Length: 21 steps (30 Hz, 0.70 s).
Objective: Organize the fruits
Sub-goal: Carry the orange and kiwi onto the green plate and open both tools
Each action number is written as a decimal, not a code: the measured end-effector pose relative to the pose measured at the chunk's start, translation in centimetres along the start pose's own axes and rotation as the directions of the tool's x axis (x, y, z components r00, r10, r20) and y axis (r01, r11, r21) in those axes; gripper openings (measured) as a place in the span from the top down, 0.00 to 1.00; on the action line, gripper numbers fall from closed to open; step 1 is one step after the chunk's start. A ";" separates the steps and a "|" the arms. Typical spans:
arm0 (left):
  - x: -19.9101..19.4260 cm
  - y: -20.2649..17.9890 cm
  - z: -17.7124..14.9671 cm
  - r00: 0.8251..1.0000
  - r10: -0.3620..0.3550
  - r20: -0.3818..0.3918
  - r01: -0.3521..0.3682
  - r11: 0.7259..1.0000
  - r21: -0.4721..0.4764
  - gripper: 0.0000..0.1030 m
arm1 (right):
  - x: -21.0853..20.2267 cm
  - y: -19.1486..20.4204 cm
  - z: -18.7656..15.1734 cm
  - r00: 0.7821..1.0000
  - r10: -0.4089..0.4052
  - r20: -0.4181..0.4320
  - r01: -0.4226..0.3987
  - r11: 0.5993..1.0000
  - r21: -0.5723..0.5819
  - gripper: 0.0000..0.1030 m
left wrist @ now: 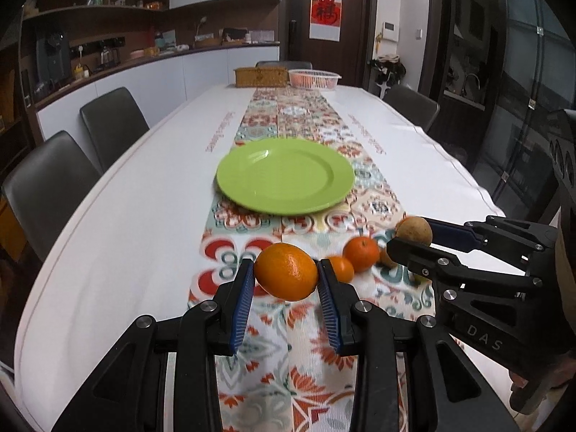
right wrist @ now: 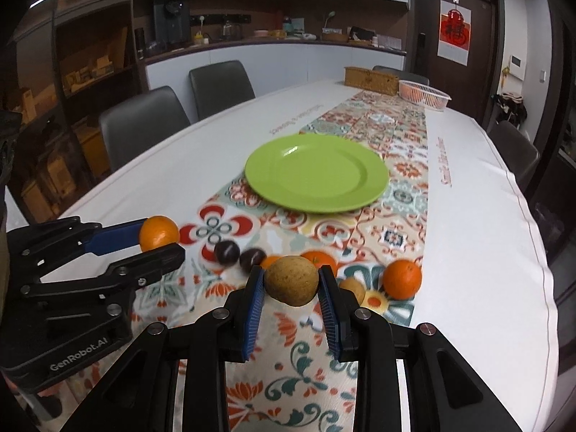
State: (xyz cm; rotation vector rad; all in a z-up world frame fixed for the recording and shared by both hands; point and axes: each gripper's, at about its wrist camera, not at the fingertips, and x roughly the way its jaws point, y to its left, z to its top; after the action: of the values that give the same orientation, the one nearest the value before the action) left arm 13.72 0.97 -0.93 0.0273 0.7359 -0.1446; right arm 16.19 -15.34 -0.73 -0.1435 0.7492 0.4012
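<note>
Left wrist view: from behind the left gripper (left wrist: 285, 277), angled down along the table (left wrist: 108, 244) toward the plate (left wrist: 284, 176), door beyond. Right wrist view: same height, just to the right, behind the right gripper (right wrist: 291, 280), facing the same way. Shared: plate, runner (right wrist: 396, 194), far baskets, each other's gripper.

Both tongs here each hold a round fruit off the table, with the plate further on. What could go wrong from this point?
1. The orange in the left tongs and the brown fruit in the right tongs are round and pinched only at their sides, so either might slip.
2. The green plate has a shallow rim; released fruit may roll off.
</note>
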 end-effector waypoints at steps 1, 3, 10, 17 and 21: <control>0.0 0.1 0.4 1.000 0.002 0.004 -0.002 1.000 0.000 0.66 | 0.0 -0.1 0.3 1.000 0.000 0.003 0.000 1.000 0.001 0.70; 0.1 0.1 1.2 1.000 -0.002 0.009 0.002 1.000 -0.002 0.66 | 0.1 -0.4 1.1 1.000 0.004 0.011 -0.004 1.000 0.005 0.70; 1.4 0.5 3.4 1.000 -0.004 0.013 0.003 1.000 0.024 0.66 | 1.1 -1.0 3.4 1.000 0.003 0.019 -0.002 1.000 -0.021 0.70; 3.9 1.6 5.7 1.000 -0.016 -0.025 0.016 1.000 0.011 0.66 | 2.9 -2.0 6.0 1.000 -0.009 0.006 0.009 1.000 -0.029 0.70; 5.1 2.2 7.0 0.998 -0.032 -0.047 0.032 0.999 -0.002 0.66 | 4.1 -2.3 7.6 1.000 -0.005 -0.004 0.005 0.999 -0.037 0.70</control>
State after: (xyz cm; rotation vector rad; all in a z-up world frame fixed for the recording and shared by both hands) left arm 22.40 1.99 0.80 0.0181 0.7838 -0.1749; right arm 24.62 -14.23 1.94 -0.1805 0.7452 0.4101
